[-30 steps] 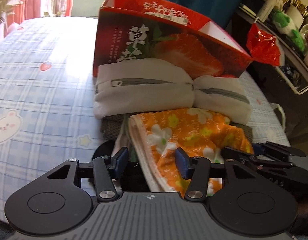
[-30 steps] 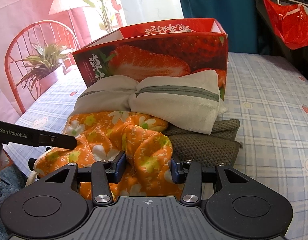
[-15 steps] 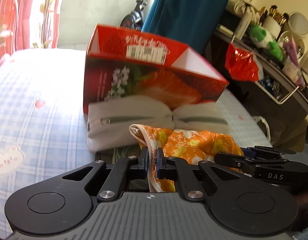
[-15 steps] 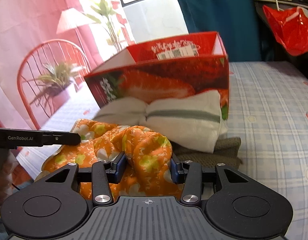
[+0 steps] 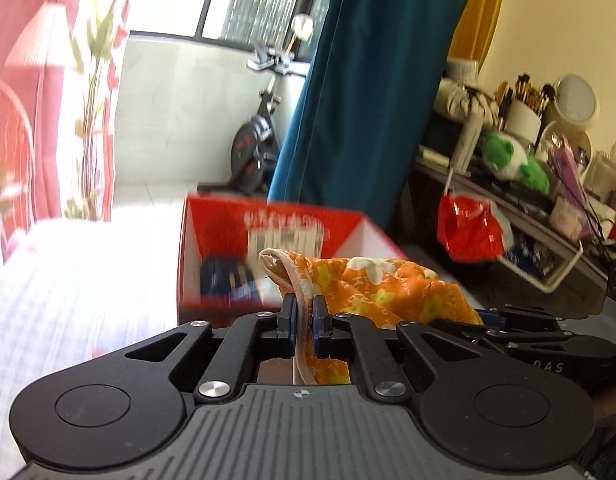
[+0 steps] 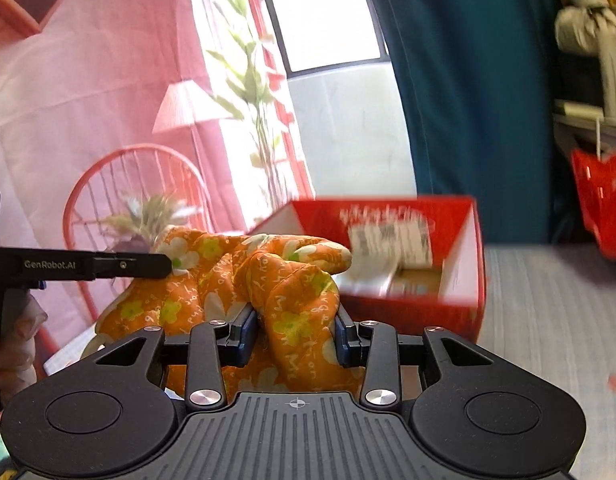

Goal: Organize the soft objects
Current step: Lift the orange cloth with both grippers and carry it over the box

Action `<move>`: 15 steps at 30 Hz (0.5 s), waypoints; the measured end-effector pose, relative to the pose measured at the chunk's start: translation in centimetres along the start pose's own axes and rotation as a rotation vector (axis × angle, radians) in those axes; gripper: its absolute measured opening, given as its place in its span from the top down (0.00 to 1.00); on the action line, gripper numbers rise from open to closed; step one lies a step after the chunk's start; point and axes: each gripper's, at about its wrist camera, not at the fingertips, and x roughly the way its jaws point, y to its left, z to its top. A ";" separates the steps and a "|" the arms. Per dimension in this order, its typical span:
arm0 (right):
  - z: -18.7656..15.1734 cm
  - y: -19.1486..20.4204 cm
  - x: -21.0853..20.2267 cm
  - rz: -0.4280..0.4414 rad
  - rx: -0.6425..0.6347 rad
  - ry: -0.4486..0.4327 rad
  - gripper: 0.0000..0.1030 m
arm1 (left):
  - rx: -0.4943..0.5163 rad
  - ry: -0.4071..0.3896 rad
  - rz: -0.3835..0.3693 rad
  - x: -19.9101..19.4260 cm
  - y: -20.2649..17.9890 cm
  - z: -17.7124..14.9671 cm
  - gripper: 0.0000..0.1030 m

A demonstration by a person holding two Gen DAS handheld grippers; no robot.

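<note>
- Orange floral cloth hangs between the two grippers, lifted in front of the red strawberry-print carton; the right wrist view shows the same cloth bunched in folds.
- Left gripper is clenched on the cloth's cream-edged hem, which runs up between the blue pads as a thin strip and curls over just above them.
- Right gripper grips a thick fold of the cloth; its jaws are closing, with the fabric filling the whole gap and both pads pressed into it.
- From the right wrist view the left gripper's black finger reaches in from the left edge, its tip touching the cloth's far corner (a hand shows beneath it at the frame edge).
- Carton stands open-topped on the blue-checked bedspread; a dark blue item lies inside it near the left wall, too blurred to name.
- Behind the carton hangs a teal curtain, with an exercise bike by the window.
- To the right, a cluttered shelf holds a green plush toy, and a red plastic bag hangs from its edge.
</note>
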 end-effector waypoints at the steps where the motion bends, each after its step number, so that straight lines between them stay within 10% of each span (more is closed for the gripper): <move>1: 0.8 -0.1 0.5 -0.005 -0.014 -0.011 0.66 | 0.017 -0.014 0.006 0.4 -0.1 0.8 0.92; 15: 7.4 -3.3 11.5 -0.130 -0.043 -0.007 0.66 | 0.074 -0.007 0.140 10.3 1.8 6.3 0.92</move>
